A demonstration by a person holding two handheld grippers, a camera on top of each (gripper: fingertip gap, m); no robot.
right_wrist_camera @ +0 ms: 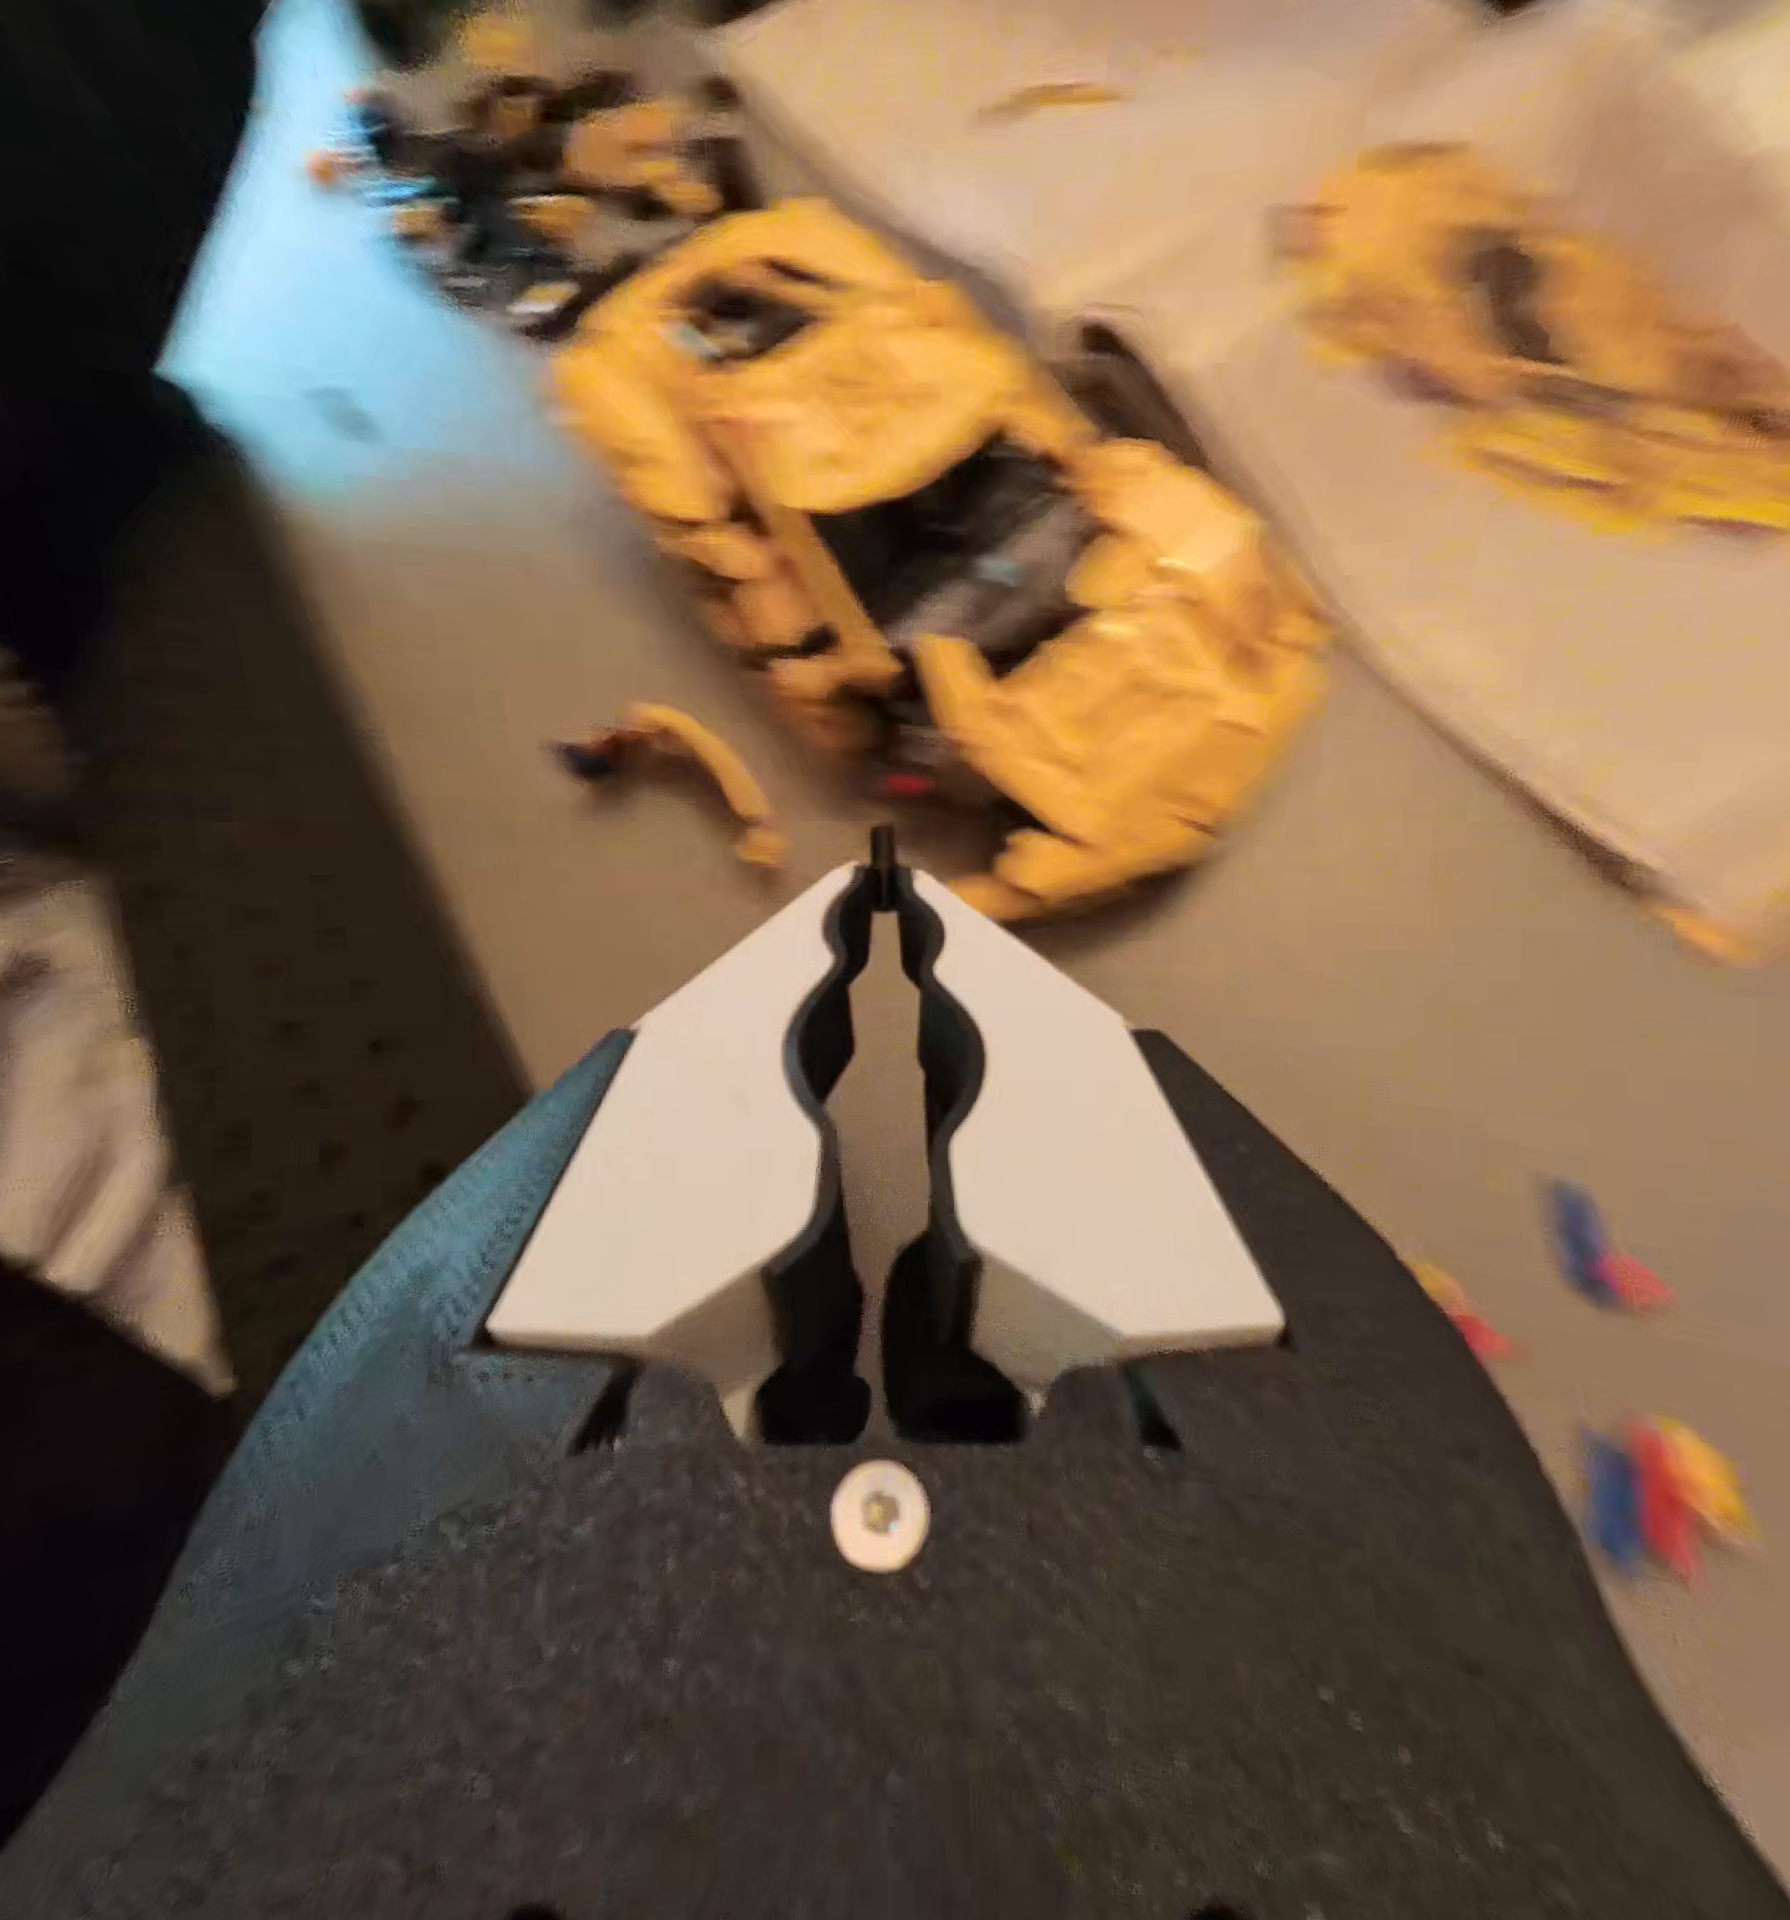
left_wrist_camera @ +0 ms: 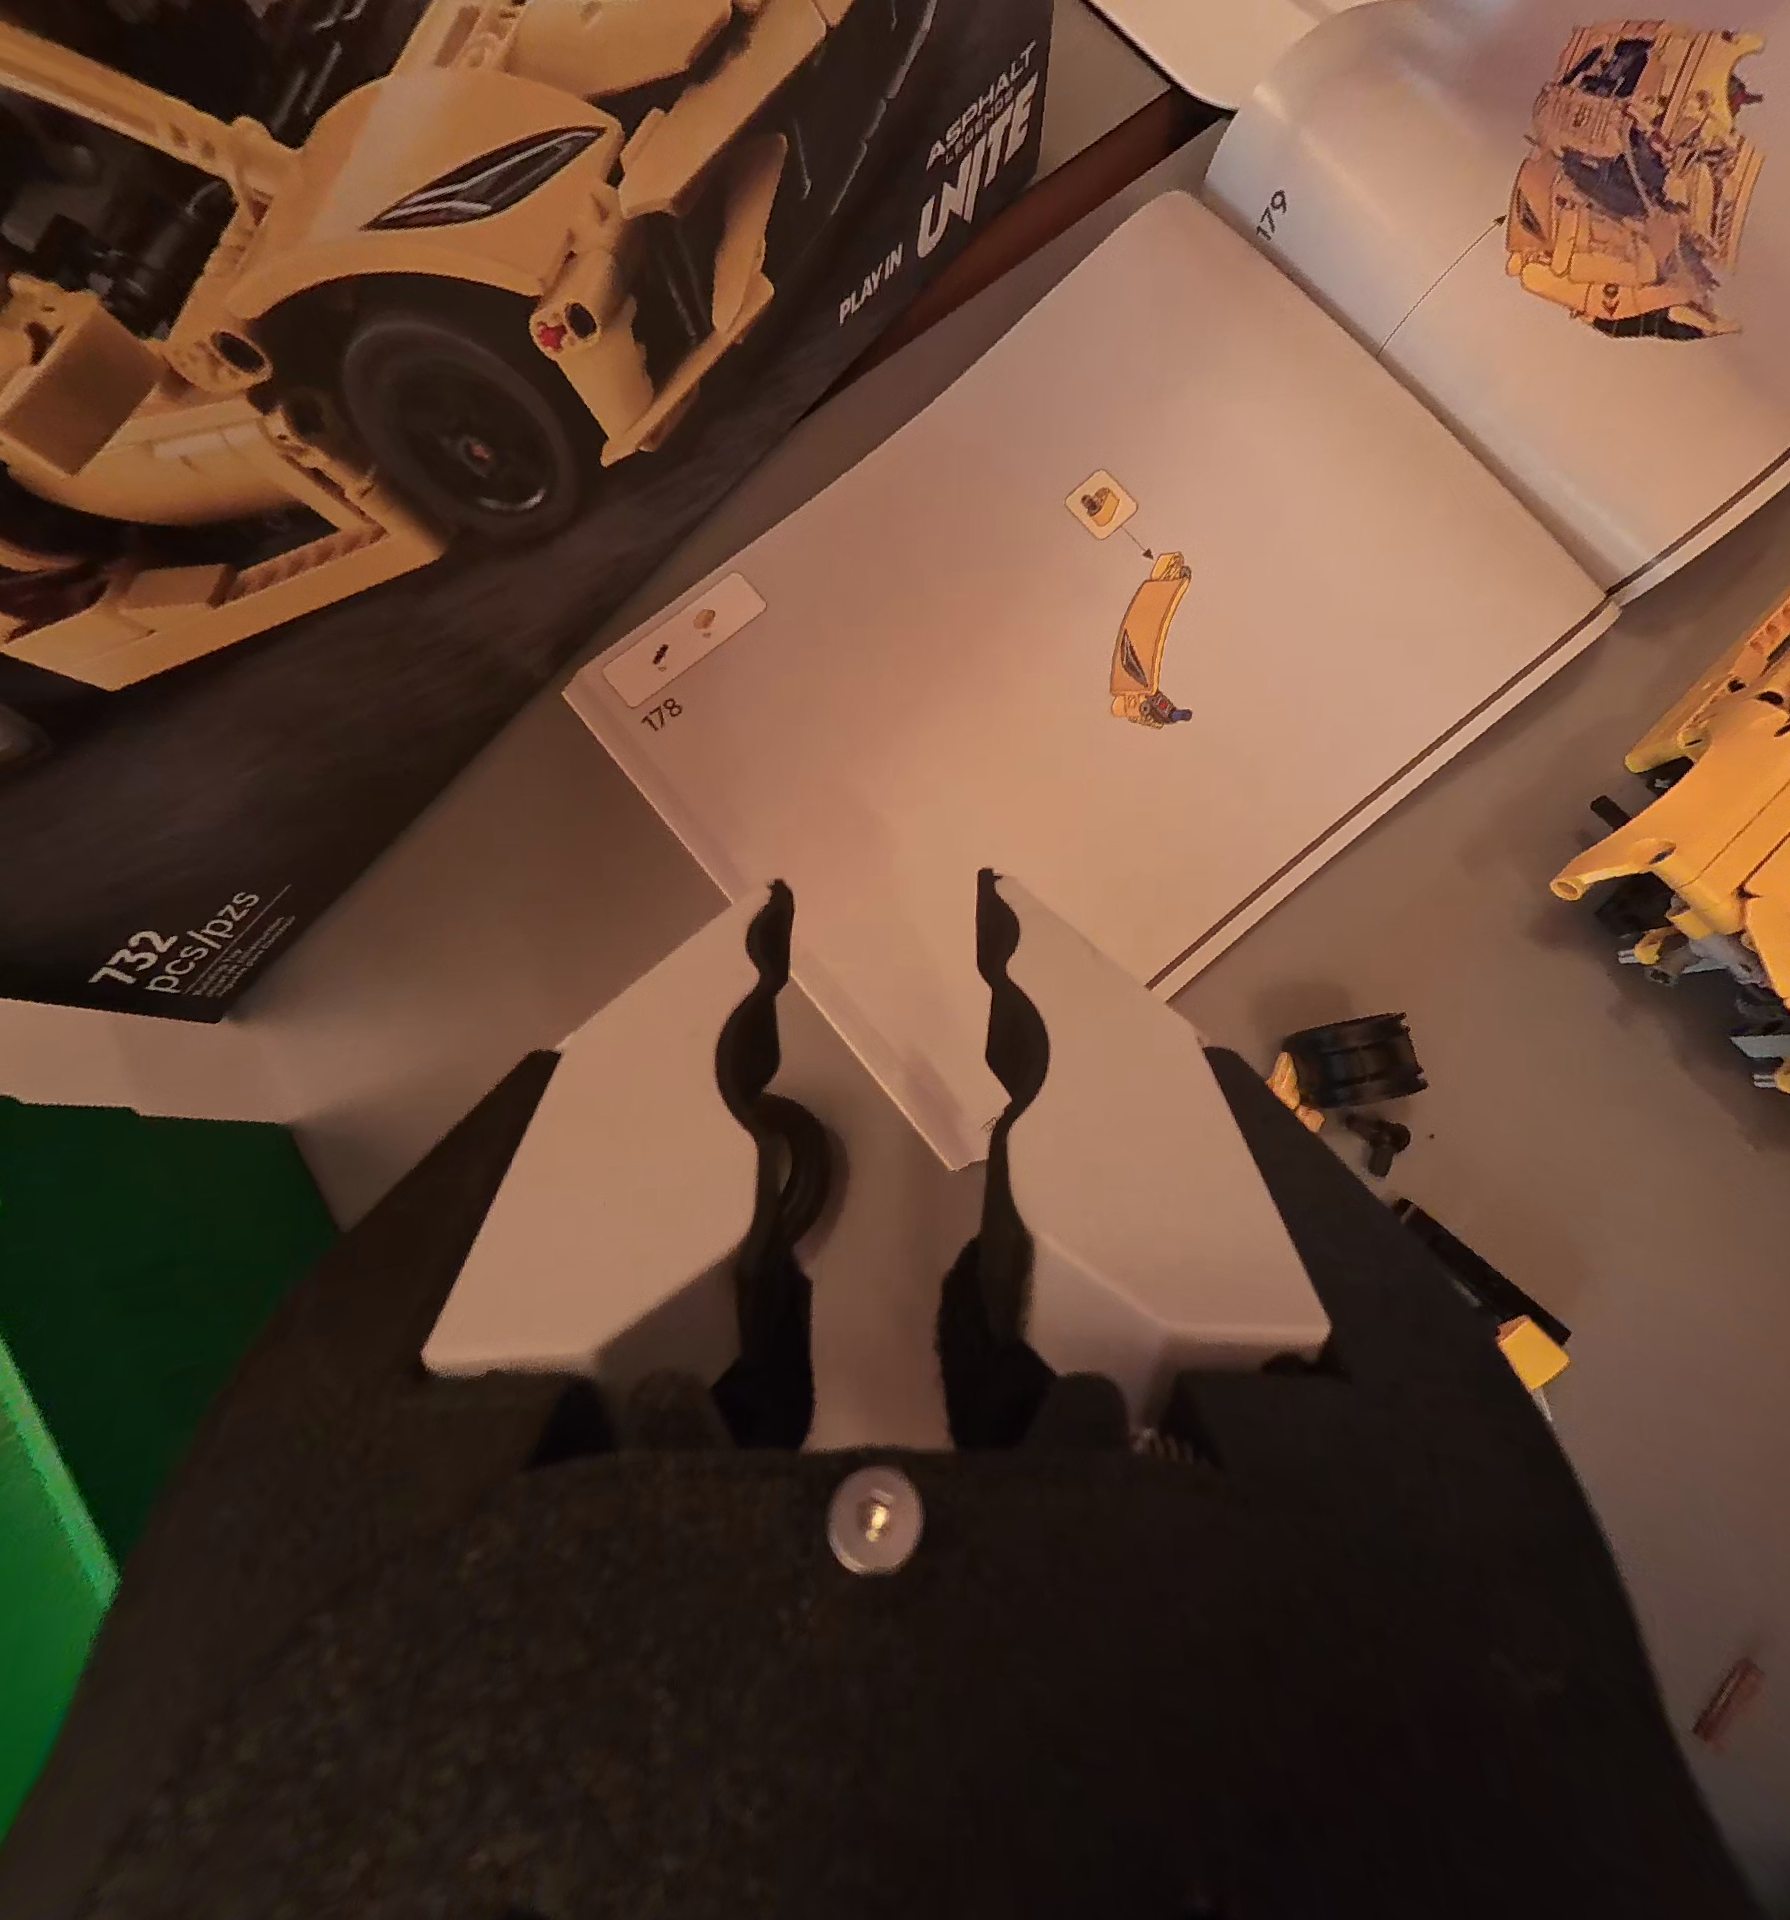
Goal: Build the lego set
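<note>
Both views are being lit dimly and warmly, the right wrist view is being smeared by motion blur, and edges are being bent by wide-angle distortion.

White print runs along the edges of the dark set box [left_wrist_camera: 247, 810], up-left of the left tongs [left_wrist_camera: 883, 883]; small dark numbers mark the 2 open booklet pages [left_wrist_camera: 974, 727] just ahead; right view too blurred to read

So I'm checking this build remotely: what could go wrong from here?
The right gripper pinches a tiny black pin by its very tips; it could slip out. That view is heavily blurred, so aiming at the curved yellow piece or yellow car may miss. The open left gripper steadies nothing.
</note>
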